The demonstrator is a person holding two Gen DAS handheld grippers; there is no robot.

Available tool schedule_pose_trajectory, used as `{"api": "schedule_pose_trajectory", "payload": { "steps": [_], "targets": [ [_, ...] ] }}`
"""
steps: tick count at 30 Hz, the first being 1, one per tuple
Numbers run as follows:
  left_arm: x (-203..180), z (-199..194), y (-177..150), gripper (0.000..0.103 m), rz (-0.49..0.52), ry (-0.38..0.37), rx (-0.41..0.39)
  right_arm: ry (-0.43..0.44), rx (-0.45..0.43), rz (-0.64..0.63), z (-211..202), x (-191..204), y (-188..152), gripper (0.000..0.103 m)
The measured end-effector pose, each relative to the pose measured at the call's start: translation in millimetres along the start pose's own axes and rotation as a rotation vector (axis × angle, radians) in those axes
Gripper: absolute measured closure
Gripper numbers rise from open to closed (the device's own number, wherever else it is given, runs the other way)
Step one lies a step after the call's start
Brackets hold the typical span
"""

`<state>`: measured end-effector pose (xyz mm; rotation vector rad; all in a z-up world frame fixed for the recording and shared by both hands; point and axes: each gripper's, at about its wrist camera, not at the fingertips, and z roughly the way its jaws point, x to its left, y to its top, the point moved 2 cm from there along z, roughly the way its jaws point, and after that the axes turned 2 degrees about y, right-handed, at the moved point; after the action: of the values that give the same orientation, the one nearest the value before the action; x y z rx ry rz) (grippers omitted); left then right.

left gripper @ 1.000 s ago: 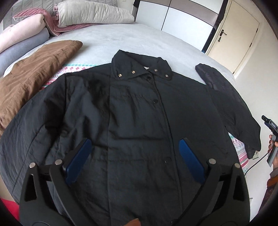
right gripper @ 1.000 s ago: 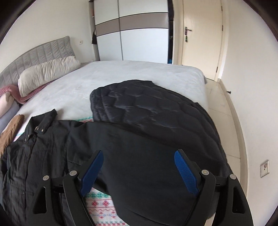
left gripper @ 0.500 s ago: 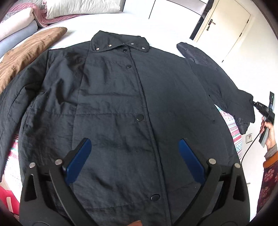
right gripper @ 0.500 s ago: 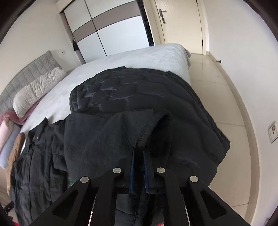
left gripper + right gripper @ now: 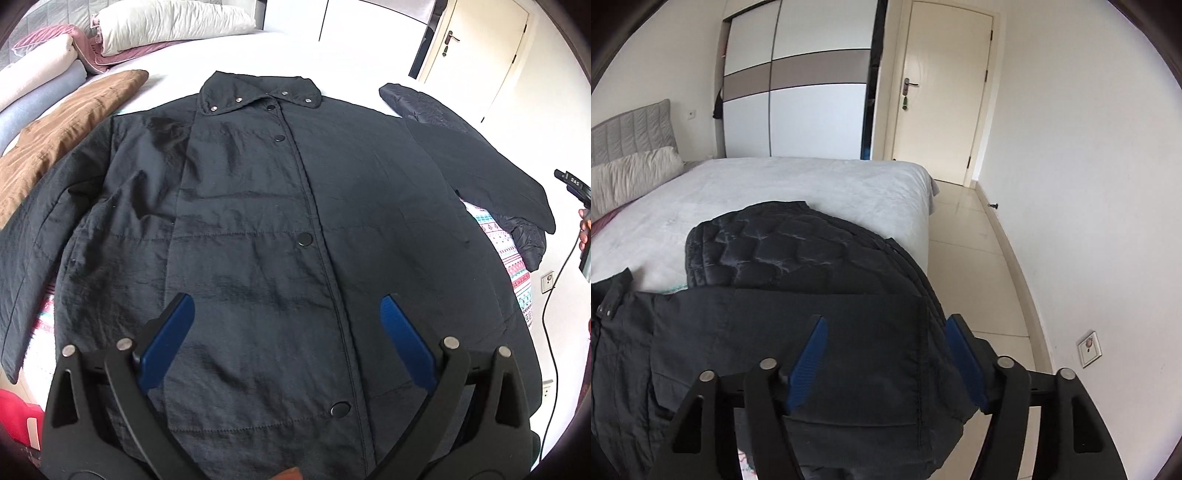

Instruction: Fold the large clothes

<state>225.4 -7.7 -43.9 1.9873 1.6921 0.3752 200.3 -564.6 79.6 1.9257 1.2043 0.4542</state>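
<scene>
A large black snap-front jacket point(image 5: 258, 229) lies face up and spread flat on the bed, collar away from me. My left gripper point(image 5: 286, 306) is open and empty above the jacket's lower front. The jacket's right sleeve point(image 5: 849, 354) lies out to the side. My right gripper point(image 5: 886, 328) is open, its blue pads either side of the sleeve's cuff end, not clamped. In the left wrist view the right gripper point(image 5: 576, 192) shows at the far right edge, beyond the sleeve end point(image 5: 517, 195).
A black quilted garment point(image 5: 783, 251) lies under the sleeve near the bed's edge. A brown blanket point(image 5: 62, 140) and pillows point(image 5: 166, 22) are at the bed's left and head. A patterned cloth point(image 5: 513, 258) lies beneath. Tiled floor point(image 5: 975, 266) and a door point(image 5: 938, 92) are to the right.
My right gripper was shut on the sleeve cuff half a second ago; now it is open and the sleeve lies flat. The left gripper has pulled back a little over the jacket.
</scene>
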Motion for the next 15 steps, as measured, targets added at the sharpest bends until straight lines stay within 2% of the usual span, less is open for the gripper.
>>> {"api": "schedule_pose_trajectory", "payload": {
  "steps": [4,9,15],
  "targets": [
    [13,-15,-5,0.002,-0.032,0.054,-0.015,0.139,0.057,-0.072,-40,41,-8,0.03],
    [40,-34,-12,0.002,-0.072,0.139,-0.018,0.291,0.158,-0.117,-72,93,-40,0.023],
    [103,-49,-24,0.002,-0.146,0.21,-0.02,0.407,0.265,-0.181,-86,156,-88,0.022]
  ]
}}
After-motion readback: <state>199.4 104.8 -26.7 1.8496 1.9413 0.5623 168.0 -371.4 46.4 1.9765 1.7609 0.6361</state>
